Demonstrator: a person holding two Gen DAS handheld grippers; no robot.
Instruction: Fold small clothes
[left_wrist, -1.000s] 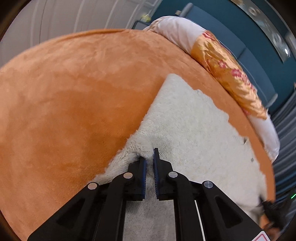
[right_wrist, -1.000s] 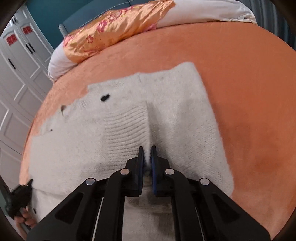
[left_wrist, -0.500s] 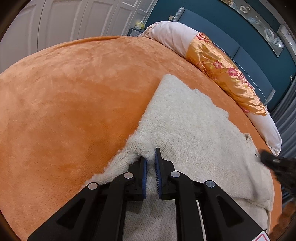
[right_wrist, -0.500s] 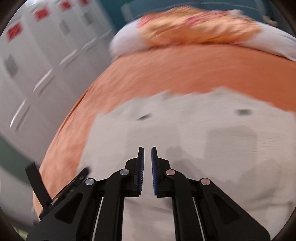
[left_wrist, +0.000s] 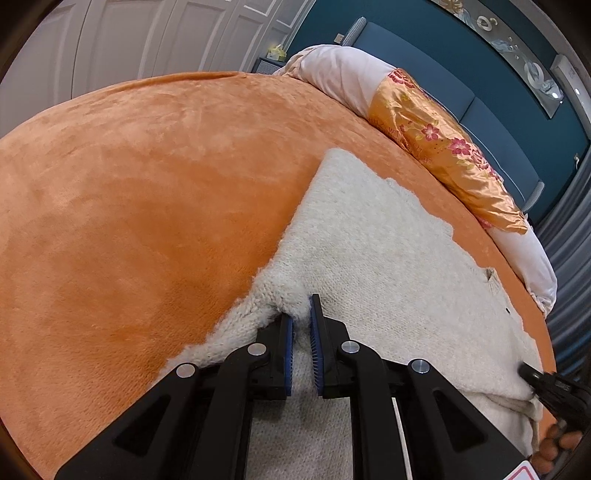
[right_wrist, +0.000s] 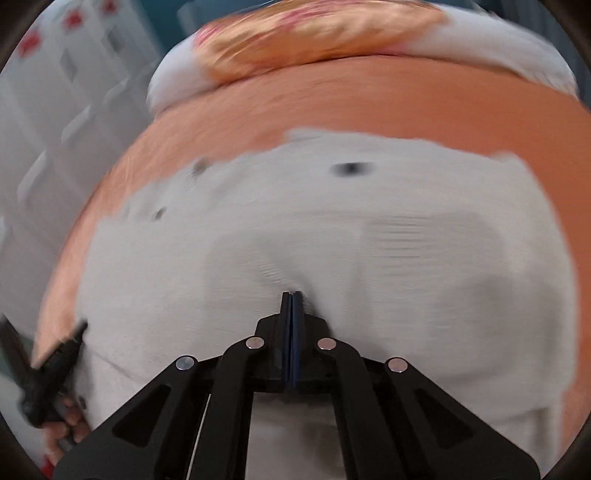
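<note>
A cream knitted sweater (left_wrist: 388, 258) lies spread on the orange bed cover (left_wrist: 129, 203). My left gripper (left_wrist: 301, 310) is shut on a raised pinch of its fuzzy left edge, with cloth bunched between the blue pads. In the blurred right wrist view the sweater (right_wrist: 406, 229) fills the middle, and my right gripper (right_wrist: 291, 295) rests on it with its pads pressed flat together and no cloth visible between them. The right gripper's tip (left_wrist: 532, 376) shows at the sweater's far right edge in the left wrist view. The left gripper (right_wrist: 55, 362) shows at the lower left of the right wrist view.
A rolled quilt (left_wrist: 443, 147) in white and floral orange satin lies along the bed's far side, before a blue headboard (left_wrist: 424, 62). White wardrobe doors (left_wrist: 147, 37) stand to the left. A hand (right_wrist: 62, 424) holds the left gripper.
The right gripper let go of the ribbed fold it pinched, swept sideways across the sweater, and its jaws closed fully together. The left gripper kept its pinch on the edge and stayed put.
</note>
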